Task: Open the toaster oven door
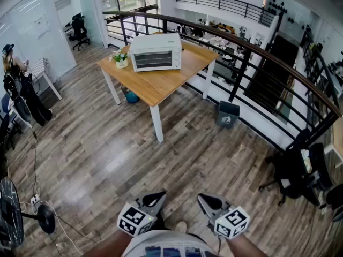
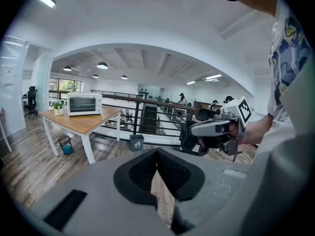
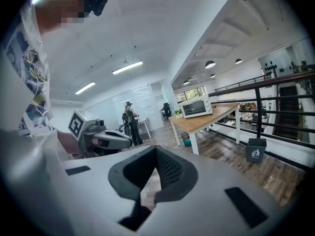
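Two grippers, one toaster oven, well apart.

Head view: the toaster oven (image 1: 156, 52) is white with its door shut. It stands on the wooden table (image 1: 161, 84) far across the floor, by the railing (image 1: 242, 71), with a small potted plant (image 1: 120, 59) just beside it. My left gripper (image 1: 157, 198) and right gripper (image 1: 206, 199) sit low at my body, side by side, tips forward. I judge this a carrying posture, since the walk to the table is not yet made.

Left gripper view: the jaws are pressed together with nothing between them. The oven is small in the distance at left, and the right gripper is off to the right.

Right gripper view: these jaws are likewise fully closed and empty. The oven is on the distant table, right of centre, and a waste bin (image 3: 255, 150) stands by the railing.

Task status, judged: not started, door untouched.
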Tool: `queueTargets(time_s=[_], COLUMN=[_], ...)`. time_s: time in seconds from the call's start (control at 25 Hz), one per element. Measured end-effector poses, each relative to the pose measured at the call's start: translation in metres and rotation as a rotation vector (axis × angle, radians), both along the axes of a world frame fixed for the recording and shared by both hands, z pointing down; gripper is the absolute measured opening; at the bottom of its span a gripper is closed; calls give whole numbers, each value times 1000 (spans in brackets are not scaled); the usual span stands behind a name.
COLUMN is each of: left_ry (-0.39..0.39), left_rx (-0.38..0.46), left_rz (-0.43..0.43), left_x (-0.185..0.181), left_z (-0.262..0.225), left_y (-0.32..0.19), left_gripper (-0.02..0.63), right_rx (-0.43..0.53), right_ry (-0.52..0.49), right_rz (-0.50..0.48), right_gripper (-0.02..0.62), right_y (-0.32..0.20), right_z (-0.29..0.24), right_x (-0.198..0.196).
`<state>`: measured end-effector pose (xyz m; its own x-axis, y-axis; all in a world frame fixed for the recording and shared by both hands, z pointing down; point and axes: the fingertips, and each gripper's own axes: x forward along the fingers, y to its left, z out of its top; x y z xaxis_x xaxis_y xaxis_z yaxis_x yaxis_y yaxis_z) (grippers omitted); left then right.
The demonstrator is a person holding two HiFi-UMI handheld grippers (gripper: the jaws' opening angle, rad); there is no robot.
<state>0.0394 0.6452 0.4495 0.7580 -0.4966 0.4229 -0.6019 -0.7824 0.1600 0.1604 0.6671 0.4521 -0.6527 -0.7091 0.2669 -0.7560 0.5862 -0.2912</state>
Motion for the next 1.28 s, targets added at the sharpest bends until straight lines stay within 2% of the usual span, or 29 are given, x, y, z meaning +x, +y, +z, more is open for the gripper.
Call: queueTargets(time_s=[0.16, 0.4, 0.68, 0.76, 0.92, 1.08, 1.2, 1.28], left_ry=[-9, 37, 92, 96, 101, 100, 81, 69], left_rx=[-9, -10, 44, 54, 33, 24, 34, 49], left_rz=[-22, -38, -63, -66, -108, -150, -177, -220], left_x=[-3, -4, -25, -36, -53, -55, -50, -51], left_z=[12, 14, -9, -8, 1, 14, 20, 15], left_y=[-35, -135, -264, -292, -330, -364, -397, -425], left_gripper=[3, 3, 4, 5, 5, 7, 59, 64], right_rx=[15, 7, 48, 49, 38, 18, 14, 19], right_ry=[5, 37, 90, 90, 102, 118, 111, 98], right_rz=[-9, 0, -7, -12, -31, -42, -48, -71], right_gripper=[-3, -3, 5, 49, 51, 49, 57, 57], right_y=[-35, -121, -239, -264, -299, -329, -357, -382], right_z=[5, 0, -21, -22, -22, -10, -4, -4], right_x=[4, -1, -23, -37, -53, -46, -34, -29])
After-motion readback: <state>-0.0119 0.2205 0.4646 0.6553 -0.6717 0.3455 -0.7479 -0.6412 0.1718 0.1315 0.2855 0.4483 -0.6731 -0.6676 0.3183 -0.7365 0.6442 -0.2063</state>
